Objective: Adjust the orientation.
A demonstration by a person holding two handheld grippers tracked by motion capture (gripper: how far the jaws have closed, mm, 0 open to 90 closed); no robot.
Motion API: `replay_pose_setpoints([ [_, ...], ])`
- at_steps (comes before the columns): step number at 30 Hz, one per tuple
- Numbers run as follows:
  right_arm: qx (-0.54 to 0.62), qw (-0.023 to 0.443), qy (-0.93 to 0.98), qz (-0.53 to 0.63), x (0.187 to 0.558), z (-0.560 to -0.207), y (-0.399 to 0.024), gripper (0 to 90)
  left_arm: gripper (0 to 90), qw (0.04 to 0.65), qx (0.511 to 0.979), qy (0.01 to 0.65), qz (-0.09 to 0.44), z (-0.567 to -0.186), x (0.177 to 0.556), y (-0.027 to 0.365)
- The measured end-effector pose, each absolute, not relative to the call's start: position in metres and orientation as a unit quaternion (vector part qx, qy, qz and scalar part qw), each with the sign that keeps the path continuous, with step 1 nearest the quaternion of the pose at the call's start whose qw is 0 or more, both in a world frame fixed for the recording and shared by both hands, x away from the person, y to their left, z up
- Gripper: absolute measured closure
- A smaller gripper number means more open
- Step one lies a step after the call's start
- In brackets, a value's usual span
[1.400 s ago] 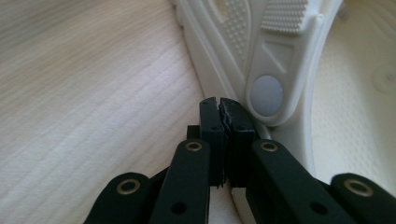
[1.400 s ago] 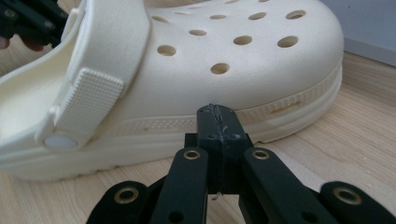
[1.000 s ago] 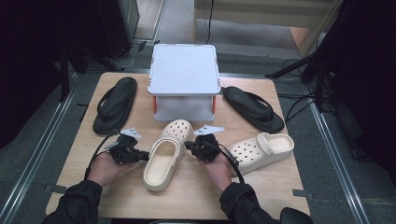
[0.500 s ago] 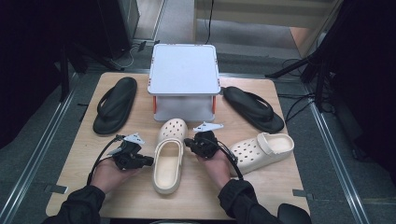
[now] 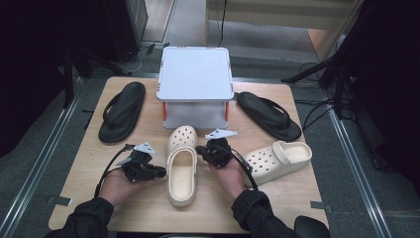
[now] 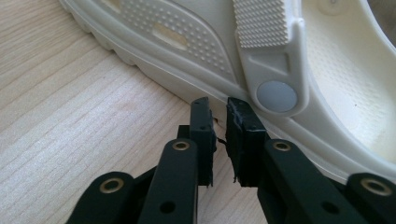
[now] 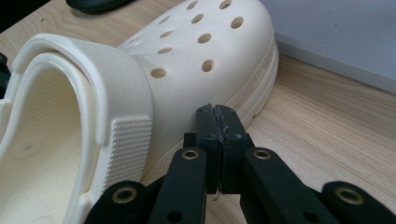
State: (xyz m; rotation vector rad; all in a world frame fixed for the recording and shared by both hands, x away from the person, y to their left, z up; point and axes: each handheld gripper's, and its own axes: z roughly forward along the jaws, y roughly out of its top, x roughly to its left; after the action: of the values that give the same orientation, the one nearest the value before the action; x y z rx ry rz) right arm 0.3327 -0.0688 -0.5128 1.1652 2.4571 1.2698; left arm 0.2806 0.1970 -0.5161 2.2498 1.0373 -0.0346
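A cream clog (image 5: 182, 171) lies in the middle of the wooden table (image 5: 143, 210), toe towards the white box (image 5: 195, 74). My left gripper (image 5: 160, 172) is at its left side near the heel strap. In the left gripper view its jaws (image 6: 217, 105) stand a narrow gap apart, having just been opening; nothing is between them and their tips are at the clog's sole (image 6: 187, 42) by the strap rivet. My right gripper (image 5: 200, 148) is at the clog's right side. Its jaws (image 7: 217, 112) are shut together, tips against the clog's side (image 7: 201, 51).
A second cream clog (image 5: 277, 158) lies to the right, close to my right hand. One black flip-flop (image 5: 121, 111) lies at the back left, another (image 5: 267, 115) at the back right, either side of the box.
The middle clog has swung from a tilt to pointing straight at the box. My left gripper has shifted a little to the right with its heel, and its jaws have parted slightly.
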Motion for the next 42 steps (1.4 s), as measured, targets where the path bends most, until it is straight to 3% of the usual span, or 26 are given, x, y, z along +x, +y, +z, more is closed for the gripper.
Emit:
replay_pose_setpoints([
  [4, 0.385, 0.071, 0.817, 0.425, 0.333, -0.512, -0.07, 86.1, 75.4, 0.328, 0.857, 0.398, -0.002, -0.515, 0.28, 0.199],
  [8, 0.38, 0.079, 0.816, 0.428, 0.334, -0.508, -0.073, 82.3, 63.7, 0.328, 0.849, 0.413, 0.0, -0.513, 0.281, 0.204],
  [11, 0.381, 0.077, 0.815, 0.431, 0.335, -0.508, -0.075, 72.8, 54.2, 0.33, 0.843, 0.425, 0.012, -0.512, 0.282, 0.209],
  [14, 0.38, 0.082, 0.817, 0.426, 0.335, -0.507, -0.076, 62.6, 51.4, 0.343, 0.834, 0.431, 0.023, -0.509, 0.282, 0.214],
  [19, 0.369, 0.095, 0.821, 0.426, 0.334, -0.502, -0.08, 58.8, 41.4, 0.34, 0.833, 0.435, 0.032, -0.509, 0.282, 0.219],
  [25, 0.365, 0.071, 0.827, 0.422, 0.331, -0.494, -0.089, 53.6, 40.6, 0.338, 0.827, 0.448, 0.038, -0.509, 0.284, 0.23],
  [42, 0.354, 0.071, 0.831, 0.422, 0.311, -0.469, -0.128, 54.5, 38.9, 0.338, 0.82, 0.458, 0.049, -0.505, 0.288, 0.239],
])
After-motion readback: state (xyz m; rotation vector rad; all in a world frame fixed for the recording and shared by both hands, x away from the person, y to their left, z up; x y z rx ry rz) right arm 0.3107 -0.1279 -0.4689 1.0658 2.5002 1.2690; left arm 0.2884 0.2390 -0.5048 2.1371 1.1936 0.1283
